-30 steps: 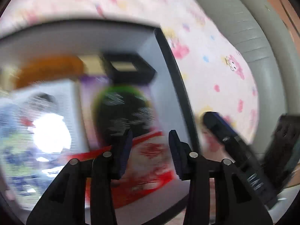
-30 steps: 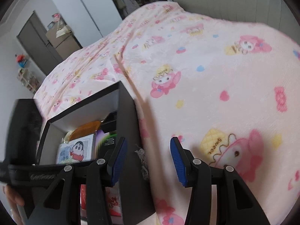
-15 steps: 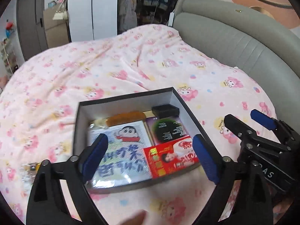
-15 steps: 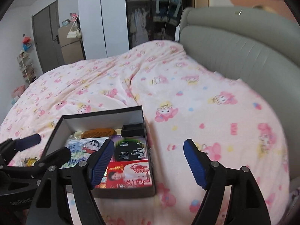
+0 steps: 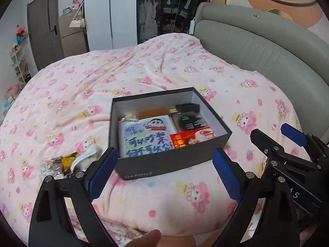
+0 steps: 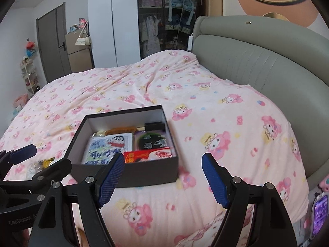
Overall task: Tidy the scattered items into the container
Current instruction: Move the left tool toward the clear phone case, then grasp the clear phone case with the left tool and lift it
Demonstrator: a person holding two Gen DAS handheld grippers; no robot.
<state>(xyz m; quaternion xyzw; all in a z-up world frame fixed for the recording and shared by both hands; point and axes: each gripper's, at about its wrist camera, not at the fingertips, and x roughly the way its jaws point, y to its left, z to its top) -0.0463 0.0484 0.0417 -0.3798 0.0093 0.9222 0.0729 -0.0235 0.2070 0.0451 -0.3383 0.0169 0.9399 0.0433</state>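
**Both tongs wide apart, box half full on the bed**

The left tongs [image 5: 164, 177] are spread wide and hold nothing. The right tongs [image 6: 162, 180] are spread wide too, with nothing between them. Both hang above the pink bedspread [image 5: 82, 94], on the near side of the dark box [image 5: 170, 162].

The box sits on the bed with its long side running left to right and its open top facing up. One short end points toward the grey headboard [image 5: 257, 49]. Inside lie a cartoon picture pack [image 5: 146, 138], a red packet [image 5: 191, 138], a purple and green card [image 5: 189, 119], a brown comb [image 5: 153, 112] and a small black box [image 5: 188, 107].

A little pile of wrappers and a white thing [image 5: 67, 162] lies on the bedspread just left of the box, not in it yet.

Half a second ago the tongs were about as wide. A second ago they were nearly pinched shut and right up close to the box. Now both have pulled back, so the whole box shows.
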